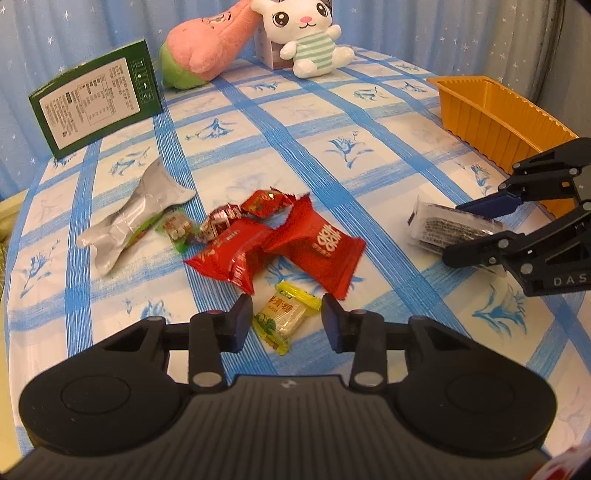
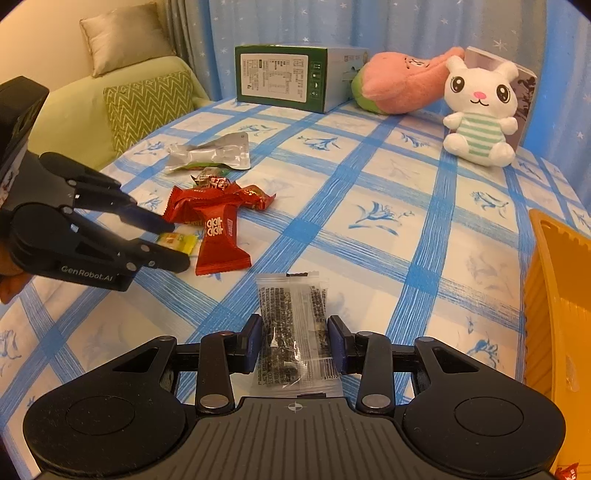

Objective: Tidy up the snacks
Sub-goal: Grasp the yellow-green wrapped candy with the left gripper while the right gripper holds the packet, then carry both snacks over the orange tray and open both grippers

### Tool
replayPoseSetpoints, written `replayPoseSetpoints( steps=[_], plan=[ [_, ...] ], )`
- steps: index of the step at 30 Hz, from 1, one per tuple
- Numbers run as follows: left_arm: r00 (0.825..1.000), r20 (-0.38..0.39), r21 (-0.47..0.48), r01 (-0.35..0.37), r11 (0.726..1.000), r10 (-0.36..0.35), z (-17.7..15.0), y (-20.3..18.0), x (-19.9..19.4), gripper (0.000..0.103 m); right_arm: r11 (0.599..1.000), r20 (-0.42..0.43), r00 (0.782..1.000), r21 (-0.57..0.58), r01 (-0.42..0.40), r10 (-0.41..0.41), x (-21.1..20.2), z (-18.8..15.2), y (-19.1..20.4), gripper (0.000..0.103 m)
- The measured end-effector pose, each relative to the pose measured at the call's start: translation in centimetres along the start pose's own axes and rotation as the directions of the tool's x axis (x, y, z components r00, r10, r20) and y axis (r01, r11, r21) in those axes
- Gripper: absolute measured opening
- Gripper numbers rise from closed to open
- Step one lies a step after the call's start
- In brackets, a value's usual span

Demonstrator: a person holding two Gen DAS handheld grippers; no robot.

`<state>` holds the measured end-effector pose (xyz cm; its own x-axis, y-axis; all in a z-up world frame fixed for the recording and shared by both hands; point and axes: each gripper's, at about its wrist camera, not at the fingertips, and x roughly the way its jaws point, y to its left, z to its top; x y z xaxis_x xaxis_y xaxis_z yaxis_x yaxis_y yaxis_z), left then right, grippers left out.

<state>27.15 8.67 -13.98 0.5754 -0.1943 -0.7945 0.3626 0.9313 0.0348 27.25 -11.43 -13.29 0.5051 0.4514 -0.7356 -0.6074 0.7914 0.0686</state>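
My left gripper (image 1: 284,319) is open, its jaws either side of a small yellow-green snack packet (image 1: 282,317) lying on the tablecloth. Beyond it lie two red snack packets (image 1: 317,247), small wrapped candies (image 1: 221,218) and a silver pouch (image 1: 129,218). My right gripper (image 2: 294,345) has its jaws close around a clear packet of dark seaweed snack (image 2: 293,332); whether they press it I cannot tell. The same packet shows in the left wrist view (image 1: 447,229). An orange plastic tray (image 1: 495,114) stands at the right; it also shows in the right wrist view (image 2: 557,295).
A green box (image 1: 96,99), a pink plush (image 1: 207,48) and a white bunny plush (image 1: 306,33) stand at the table's back edge. A blue checked cloth (image 1: 369,147) covers the table. A green sofa with cushions (image 2: 144,103) is to the left.
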Motion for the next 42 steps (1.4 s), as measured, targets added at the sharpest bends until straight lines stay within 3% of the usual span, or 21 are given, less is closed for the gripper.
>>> replayPoseSetpoints(
  steps=[3, 8, 12, 20, 22, 26, 36, 42],
  plan=[
    [1.0, -0.023, -0.046, 0.011, 0.999, -0.012, -0.5, -0.5, -0.6, 0.036, 1.0, -0.003, 1.0, 0.01, -0.001, 0.001, -0.1, -0.2, 0.0, 0.039],
    [0.999, -0.029, -0.021, 0.03, 0.999, -0.031, -1.3, -2.1, -1.3, 0.038, 1.0, -0.014, 1.0, 0.019, -0.002, 0.003, 0.2, -0.3, 0.1, 0.039],
    [0.997, -0.035, 0.051, 0.066, 0.997, -0.064, -1.6, -2.8, -1.5, 0.047, 1.0, -0.016, 1.0, 0.013, -0.004, 0.005, 0.4, -0.2, 0.3, 0.039],
    [0.997, -0.023, 0.182, 0.078, 0.98, -0.075, -1.9, -3.0, -1.7, 0.047, 1.0, -0.023, 1.0, 0.017, -0.003, 0.003, 0.7, -0.3, 0.1, 0.039],
    [0.996, -0.026, 0.178, 0.087, 0.98, -0.083, -1.8, -2.9, -1.6, 0.046, 1.0, -0.023, 1.0, 0.018, -0.003, 0.003, 0.8, -0.3, 0.1, 0.039],
    [0.992, -0.042, 0.147, 0.126, 0.981, -0.121, -1.6, -3.0, -1.6, 0.026, 1.0, -0.022, 1.0, 0.027, -0.004, 0.004, 0.8, -0.3, 0.0, 0.039],
    [0.996, -0.045, 0.035, 0.075, 0.997, -0.073, -1.2, -3.5, -1.5, 0.023, 0.999, -0.006, 1.0, 0.054, 0.007, -0.007, 0.0, -0.1, -0.1, 0.039],
    [0.998, -0.007, -0.007, 0.059, 0.998, -0.059, -0.5, -4.0, -2.1, 0.023, 0.997, 0.016, 0.999, 0.072, 0.03, -0.032, -0.9, -0.1, -0.6, 0.039]
  ],
)
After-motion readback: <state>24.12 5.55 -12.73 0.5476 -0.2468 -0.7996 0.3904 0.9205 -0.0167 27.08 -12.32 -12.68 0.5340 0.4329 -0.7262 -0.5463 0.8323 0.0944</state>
